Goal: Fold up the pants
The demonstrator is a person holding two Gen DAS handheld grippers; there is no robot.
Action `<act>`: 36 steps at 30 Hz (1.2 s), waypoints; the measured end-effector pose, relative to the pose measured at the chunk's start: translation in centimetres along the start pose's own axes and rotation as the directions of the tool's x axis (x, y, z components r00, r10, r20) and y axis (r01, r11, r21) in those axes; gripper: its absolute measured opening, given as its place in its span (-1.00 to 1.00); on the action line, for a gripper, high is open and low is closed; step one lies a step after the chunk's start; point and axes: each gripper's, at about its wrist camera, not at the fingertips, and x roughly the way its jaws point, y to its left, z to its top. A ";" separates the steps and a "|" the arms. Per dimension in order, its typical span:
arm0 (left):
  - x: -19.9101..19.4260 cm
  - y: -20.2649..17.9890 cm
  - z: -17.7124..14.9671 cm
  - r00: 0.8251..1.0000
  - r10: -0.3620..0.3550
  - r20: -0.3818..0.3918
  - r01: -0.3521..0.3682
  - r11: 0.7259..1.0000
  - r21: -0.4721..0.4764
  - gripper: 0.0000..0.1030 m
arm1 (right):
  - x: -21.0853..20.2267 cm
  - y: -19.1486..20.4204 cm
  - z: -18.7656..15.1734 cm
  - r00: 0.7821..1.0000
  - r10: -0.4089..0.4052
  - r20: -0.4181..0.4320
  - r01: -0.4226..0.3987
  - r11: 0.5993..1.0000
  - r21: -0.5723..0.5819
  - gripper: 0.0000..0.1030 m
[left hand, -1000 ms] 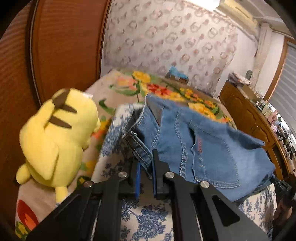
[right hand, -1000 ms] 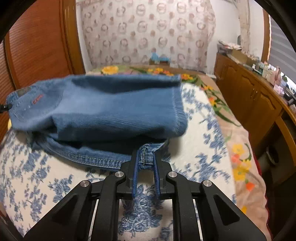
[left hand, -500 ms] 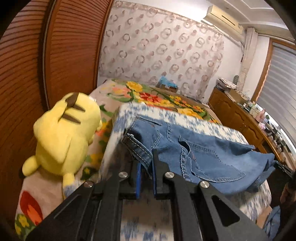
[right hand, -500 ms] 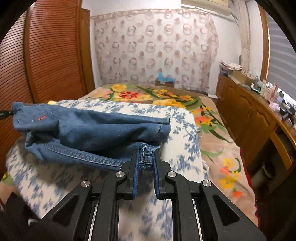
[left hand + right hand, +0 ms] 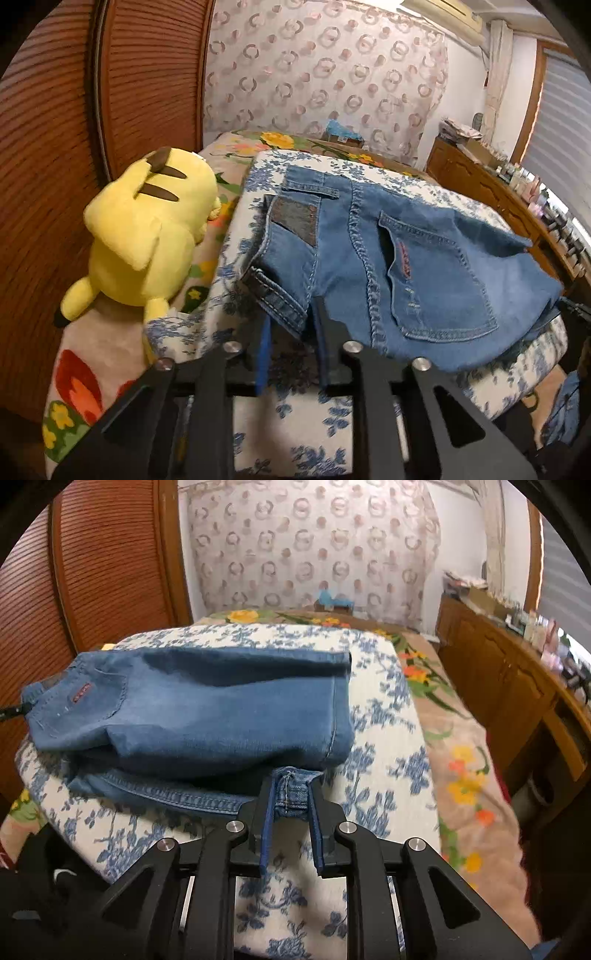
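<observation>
Soft, floppy faded blue denim pants (image 5: pixel 207 716) lie folded on the blue-floral white quilt (image 5: pixel 384 746), left gripper (image 5: pixel 291 332) opening off the waistband at 6 o'clock, right gripper (image 5: pixel 290 805) opening around the hem; I'd grab the thick seams.

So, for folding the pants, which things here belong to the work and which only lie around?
Belong to the job:
- jeans, folded on the blue-flowered cushion
- left hand-held gripper, jaws opening at the waistband
- right hand-held gripper, jaws opening, a hem between them

Just lying about:
- yellow plush toy
- floral bedspread
- wooden cabinet with small items
</observation>
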 end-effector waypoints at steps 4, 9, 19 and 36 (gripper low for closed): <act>-1.4 -0.2 -0.2 0.999 0.034 0.030 -0.035 0.999 0.041 -0.28 | -0.6 -0.4 -1.1 1.000 0.013 0.006 -0.014 0.999 0.034 -0.66; -2.4 -0.4 0.2 0.997 0.051 0.059 -0.055 0.996 0.073 0.07 | -1.8 -0.5 -1.0 0.999 0.010 0.042 -0.013 0.997 0.070 -0.32; 0.8 -6.0 -0.1 0.997 -0.080 -0.008 0.081 0.987 0.137 0.14 | 0.0 -0.9 0.3 0.999 0.030 0.036 -0.034 0.991 0.127 -0.11; 5.2 -15.0 -2.2 0.983 -0.155 -0.099 0.175 0.952 0.252 0.14 | 1.8 -1.7 0.4 0.999 0.021 -0.024 -0.015 0.978 0.206 -0.11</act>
